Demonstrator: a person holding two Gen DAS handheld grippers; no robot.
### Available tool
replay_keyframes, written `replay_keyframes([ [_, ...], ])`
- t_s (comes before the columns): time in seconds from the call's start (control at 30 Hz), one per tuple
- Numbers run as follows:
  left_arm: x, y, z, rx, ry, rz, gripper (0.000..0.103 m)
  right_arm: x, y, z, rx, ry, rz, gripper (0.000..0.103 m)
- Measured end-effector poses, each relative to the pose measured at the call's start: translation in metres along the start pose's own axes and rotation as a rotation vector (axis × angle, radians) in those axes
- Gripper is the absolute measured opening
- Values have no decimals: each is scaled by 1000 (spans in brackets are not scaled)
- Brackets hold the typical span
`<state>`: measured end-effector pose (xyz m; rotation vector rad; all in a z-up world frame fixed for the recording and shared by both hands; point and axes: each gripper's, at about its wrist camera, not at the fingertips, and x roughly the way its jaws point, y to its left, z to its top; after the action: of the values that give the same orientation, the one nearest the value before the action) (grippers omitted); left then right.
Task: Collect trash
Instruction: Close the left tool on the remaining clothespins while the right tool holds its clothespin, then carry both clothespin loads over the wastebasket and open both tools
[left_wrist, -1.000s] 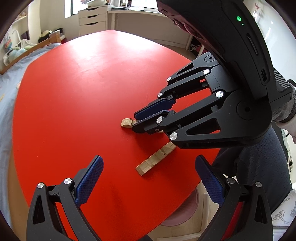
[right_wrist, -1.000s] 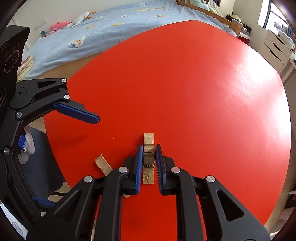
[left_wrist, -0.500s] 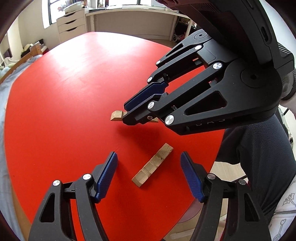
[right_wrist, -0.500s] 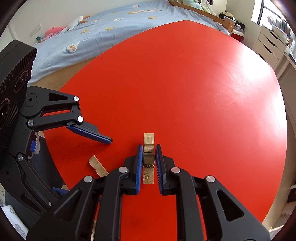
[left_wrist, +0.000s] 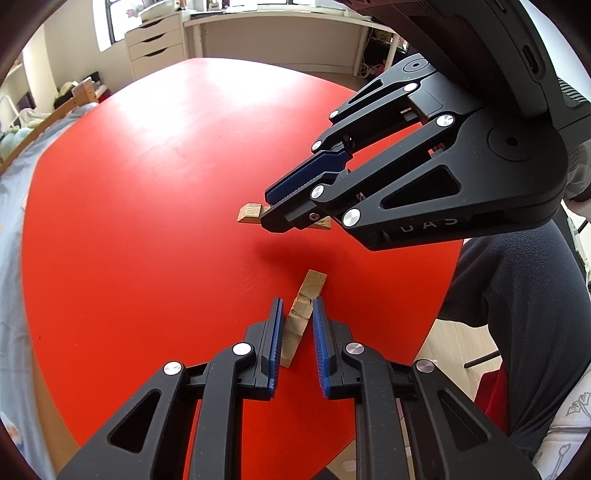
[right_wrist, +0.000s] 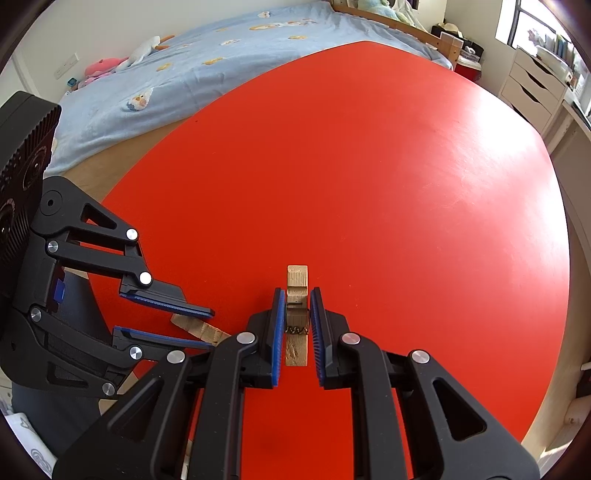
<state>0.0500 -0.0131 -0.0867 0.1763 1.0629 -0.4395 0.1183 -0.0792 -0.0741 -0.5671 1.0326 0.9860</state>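
while both sit low over the red counter, left hand-held gripper is clamped on a wood clothespin half, right hand-held gripper clamped on the other half.

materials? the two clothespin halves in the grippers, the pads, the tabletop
Clothespin halves: pale unfinished wood, grain and sawn notches visible; one carries a wire spring, likely steel. Pads: blue, ribbed, probably rubber or soft plastic. Tabletop: smooth red painted or laminated surface with a satin sheen.
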Motion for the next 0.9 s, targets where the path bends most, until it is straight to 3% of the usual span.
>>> replay_keyframes([
  [0.4, -12, 0, 1, -88, -19, 19, 11, -17, -8, -8, 50, -28, -15, 13],
  [0.9, -71, -19, -5, -204, -115, 61, 11, -77, 12, -40, 84, -112, -38, 13],
])
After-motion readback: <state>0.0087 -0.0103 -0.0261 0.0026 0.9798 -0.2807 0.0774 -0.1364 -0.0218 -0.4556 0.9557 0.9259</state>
